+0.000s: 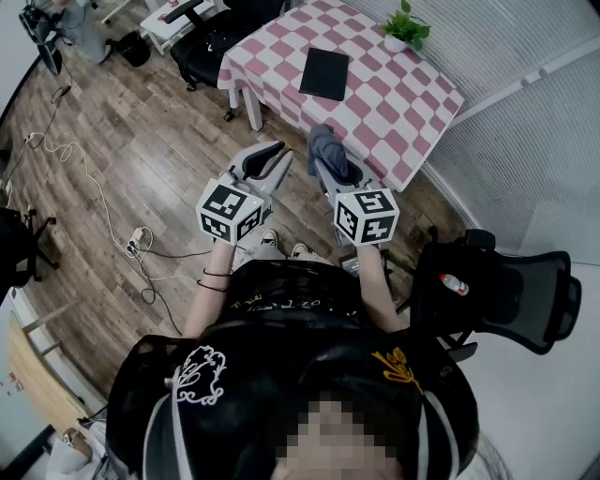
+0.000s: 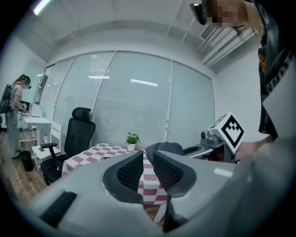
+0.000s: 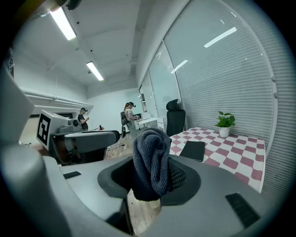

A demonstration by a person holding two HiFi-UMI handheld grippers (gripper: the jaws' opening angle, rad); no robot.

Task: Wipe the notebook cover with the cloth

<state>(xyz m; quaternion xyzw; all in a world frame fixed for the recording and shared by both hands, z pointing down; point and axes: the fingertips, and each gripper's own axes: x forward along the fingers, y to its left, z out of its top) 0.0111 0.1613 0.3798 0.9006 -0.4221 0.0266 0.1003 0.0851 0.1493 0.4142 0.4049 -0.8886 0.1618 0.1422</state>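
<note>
A black notebook [image 1: 323, 73] lies flat on the table [image 1: 375, 103] with the pink-and-white checked cover, ahead of both grippers. My right gripper [image 1: 325, 171] is shut on a dark grey cloth [image 1: 329, 150], held in the air short of the table's near edge. In the right gripper view the cloth [image 3: 152, 159] bulges out between the jaws, with the notebook [image 3: 193, 150] beyond it. My left gripper [image 1: 275, 155] hovers beside it over the wooden floor, shut with nothing in it. The left gripper view shows its pads [image 2: 131, 171] nearly together and the cloth [image 2: 165, 147] to the right.
A small potted plant [image 1: 405, 28] stands at the table's far corner. A black office chair [image 1: 511, 291] is at my right, another [image 1: 202, 47] by the table's far left. Cables and a power strip [image 1: 138, 243] lie on the floor at left. People stand far off [image 3: 129, 115].
</note>
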